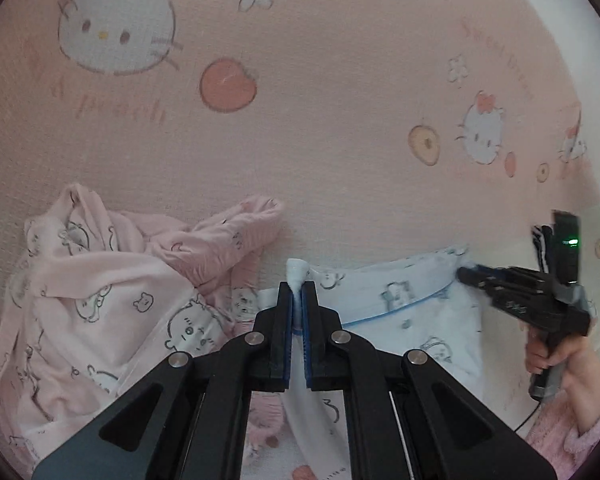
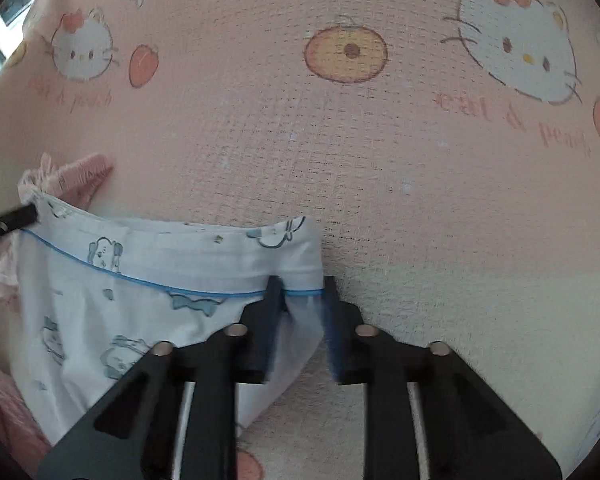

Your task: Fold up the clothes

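Note:
A white garment with blue cartoon prints and a blue piping line (image 1: pixel 404 304) lies on the pink sheet; it also shows in the right wrist view (image 2: pixel 140 276). My left gripper (image 1: pixel 298 292) is shut on one corner of its waistband, a pinch of cloth sticking out past the tips. My right gripper (image 2: pixel 302 292) holds the other corner between its fingers, with a wider gap between the jaws. It also shows in the left wrist view (image 1: pixel 464 274) at the garment's right end. The waistband is stretched between the two.
A crumpled pink garment with cartoon prints (image 1: pixel 100 300) lies left of the white one, and its edge shows in the right wrist view (image 2: pixel 72 180). The pink Hello Kitty bedsheet (image 1: pixel 300 120) covers the surface. A hand in a pink sleeve (image 1: pixel 560 364) holds the right gripper.

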Demonstrator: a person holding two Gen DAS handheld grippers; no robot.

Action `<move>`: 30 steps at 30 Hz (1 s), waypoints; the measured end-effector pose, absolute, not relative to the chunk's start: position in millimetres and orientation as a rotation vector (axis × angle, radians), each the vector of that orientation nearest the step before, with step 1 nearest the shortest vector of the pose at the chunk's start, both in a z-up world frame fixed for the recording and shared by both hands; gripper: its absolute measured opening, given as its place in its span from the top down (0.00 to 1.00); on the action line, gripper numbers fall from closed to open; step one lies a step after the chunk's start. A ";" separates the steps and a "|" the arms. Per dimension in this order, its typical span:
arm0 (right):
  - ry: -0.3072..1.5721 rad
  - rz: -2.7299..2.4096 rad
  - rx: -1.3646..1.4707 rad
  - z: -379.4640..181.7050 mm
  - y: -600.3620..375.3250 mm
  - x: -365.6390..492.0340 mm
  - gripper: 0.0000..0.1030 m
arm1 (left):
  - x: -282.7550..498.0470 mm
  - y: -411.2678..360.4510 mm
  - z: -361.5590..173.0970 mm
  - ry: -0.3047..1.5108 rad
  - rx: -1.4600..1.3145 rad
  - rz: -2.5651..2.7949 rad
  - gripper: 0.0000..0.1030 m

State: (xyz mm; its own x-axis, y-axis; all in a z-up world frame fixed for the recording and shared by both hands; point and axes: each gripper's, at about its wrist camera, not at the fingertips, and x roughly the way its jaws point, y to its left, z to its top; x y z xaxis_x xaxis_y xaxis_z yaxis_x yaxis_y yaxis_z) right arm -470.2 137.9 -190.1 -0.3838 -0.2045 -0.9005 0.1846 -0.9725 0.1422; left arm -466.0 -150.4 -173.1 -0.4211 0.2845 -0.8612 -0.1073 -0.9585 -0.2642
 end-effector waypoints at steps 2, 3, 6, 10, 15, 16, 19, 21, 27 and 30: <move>-0.042 -2.429 1.597 -190.6 139.4 -468.2 0.85 | -471.8 -151.8 -193.2 -0.239 -1.640 2.415 0.95; -0.065 -2.421 1.608 -192.3 141.6 -468.6 0.83 | -473.6 -152.3 -199.5 -0.240 -1.668 2.406 0.95; -0.207 -2.393 1.622 -197.2 152.6 -472.9 0.57 | -477.2 -152.6 -208.2 -0.247 -1.701 2.407 0.93; -0.179 -2.362 1.571 -199.0 143.4 -470.1 0.36 | -478.3 -145.3 -205.6 -0.096 -1.723 2.466 0.68; -0.030 -2.372 1.532 -193.6 126.8 -459.0 0.89 | -478.4 -129.7 -199.9 0.020 -1.681 2.475 0.82; -0.063 -2.376 1.528 -189.2 132.6 -456.8 0.89 | -477.9 -126.6 -194.7 0.022 -1.657 2.471 0.87; -0.127 -2.393 1.509 -169.8 153.8 -448.8 0.90 | -477.8 -114.6 -178.2 -0.023 -1.575 2.426 0.92; -0.145 -2.418 1.506 -157.9 173.6 -442.0 0.90 | -482.0 -99.4 -170.9 -0.025 -1.527 2.390 0.93; -0.259 -2.535 1.504 -139.8 226.1 -453.8 0.90 | -515.7 -55.7 -178.1 0.005 -1.460 2.363 0.95; -0.274 -2.550 1.565 -157.5 237.7 -469.0 0.86 | -541.8 -41.3 -198.6 0.026 -1.516 2.369 0.94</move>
